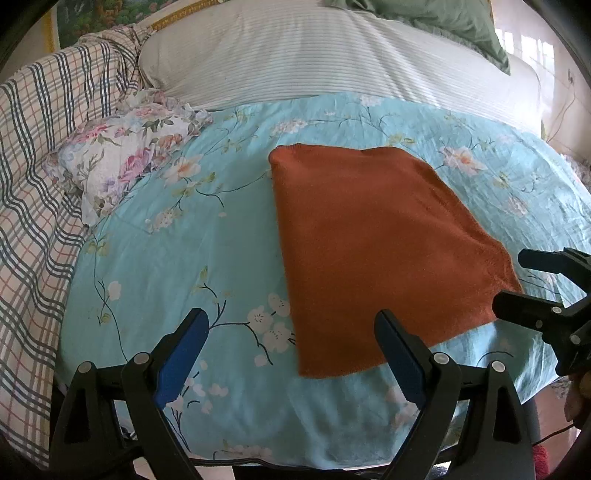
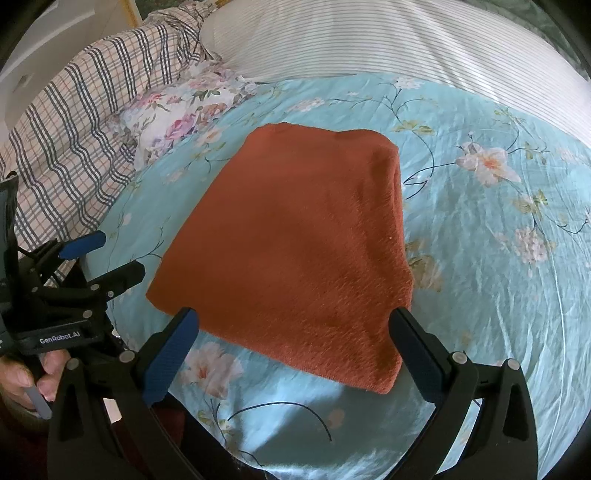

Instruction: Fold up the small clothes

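On the turquoise floral bedsheet, as the left wrist camera sees it, lies the rust-orange folded fleece garment, a flat rectangle with nothing gripping it. The left gripper hangs over the sheet's near edge with its two blue-padded fingers spread wide apart and empty; the garment's near left corner falls between them without touching either pad. Beside the garment's near right corner, the right gripper enters from the side, its black fingers parted and holding nothing. Beyond the garment's far edge sits a white pinstriped pillow, with a green cushion behind it. Off the garment's far left corner rests a small rose-print pillow, and past that a checked plaid quilt.

Over the same sheet, the right wrist camera shows the garment lying flat, its thick folded edge along its right side. The right gripper has its fingers wide apart, framing the garment's near edge and clamped on nothing. Left of the garment, the left gripper is held in a hand, fingers parted.
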